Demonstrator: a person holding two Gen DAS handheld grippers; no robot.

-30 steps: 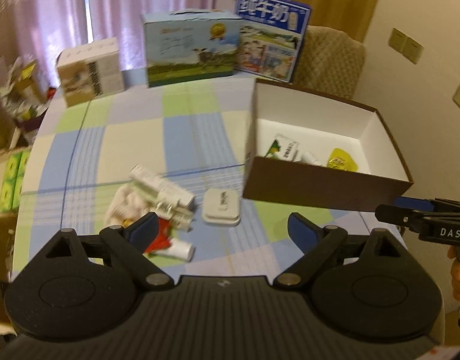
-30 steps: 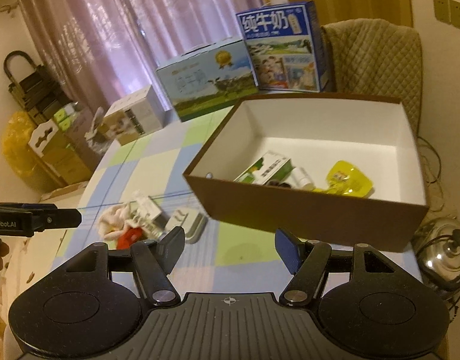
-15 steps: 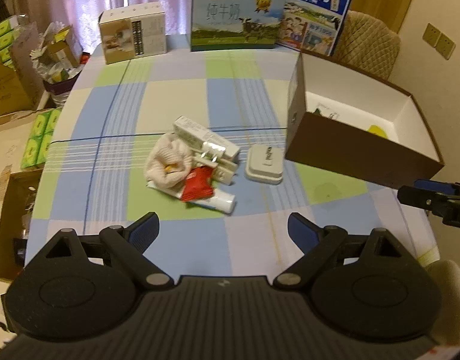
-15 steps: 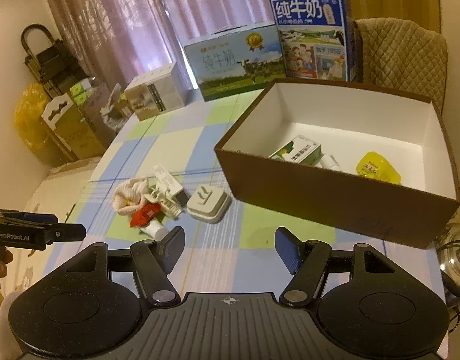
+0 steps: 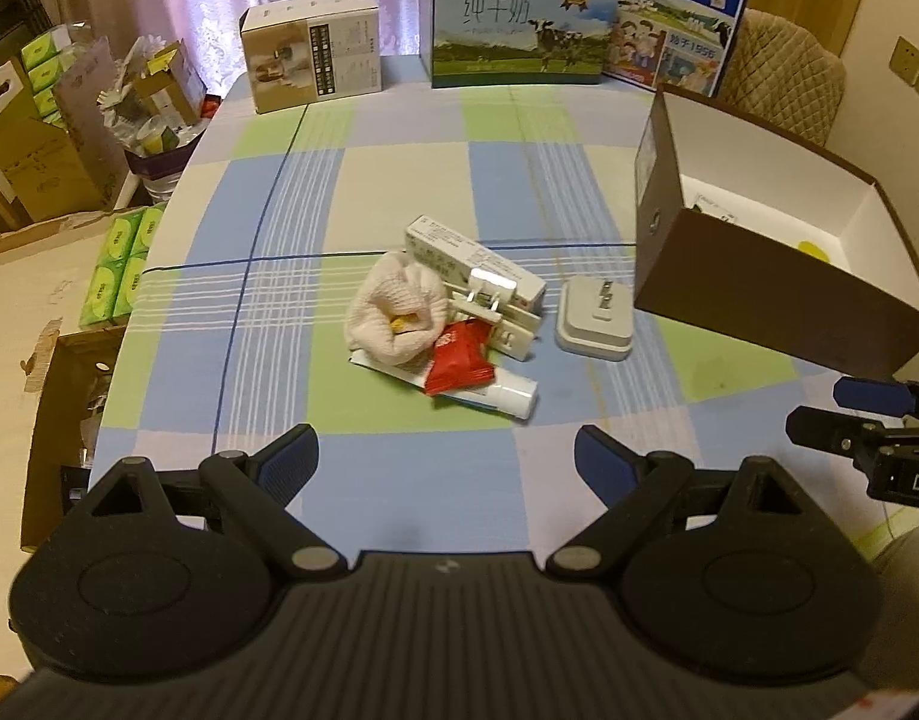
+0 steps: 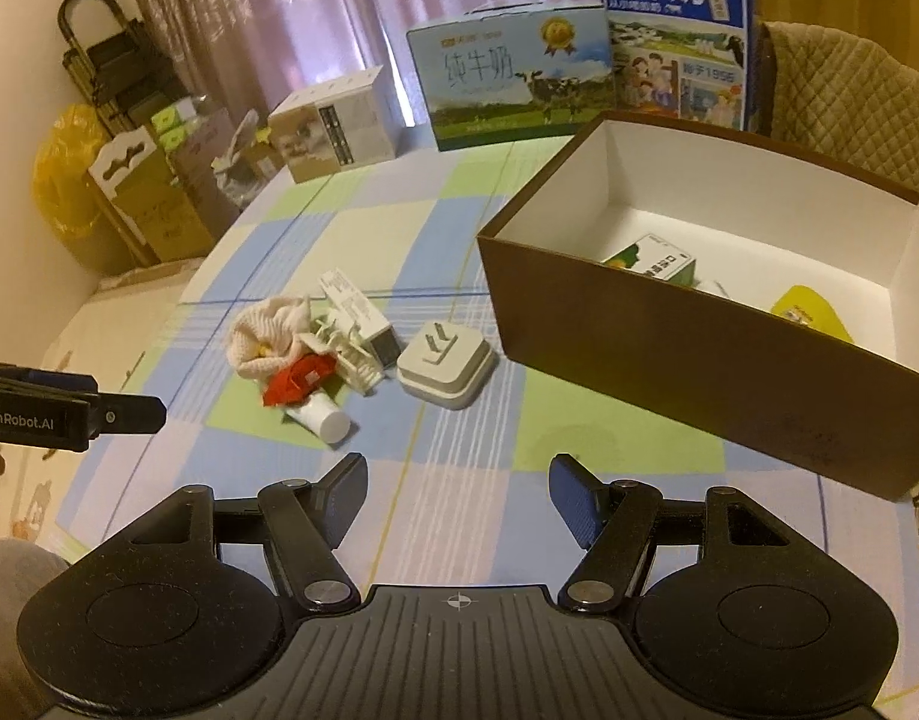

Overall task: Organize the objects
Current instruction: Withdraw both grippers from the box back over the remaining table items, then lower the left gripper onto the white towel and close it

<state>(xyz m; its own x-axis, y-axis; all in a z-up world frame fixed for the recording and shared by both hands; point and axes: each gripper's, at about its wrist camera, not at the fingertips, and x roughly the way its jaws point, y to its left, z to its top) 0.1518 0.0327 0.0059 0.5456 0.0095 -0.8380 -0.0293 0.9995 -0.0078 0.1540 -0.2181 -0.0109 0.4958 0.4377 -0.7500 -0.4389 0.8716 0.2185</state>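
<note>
Broadly, a checked table point(image 5: 399, 180) carries a brown box point(image 6: 669, 348) on its right side, holding a green carton point(image 6: 654, 261) and a yellow packet point(image 6: 810, 312). Left of it lies a heap: pink cloth point(image 5: 393, 312), long carton point(image 5: 459, 252), white tube point(image 5: 501, 393), red sachet point(image 5: 459, 360). A grey plug point(image 5: 594, 318) sits between heap and box. Left gripper point(image 5: 444, 456) and right gripper point(image 6: 456, 480) hover near the table's front edge, fingers spread and empty.

Black left gripper point(image 5: 446, 450) — 2 blue-padded fingers point(image 5: 291, 463), ribbed body, silver screws.
</note>
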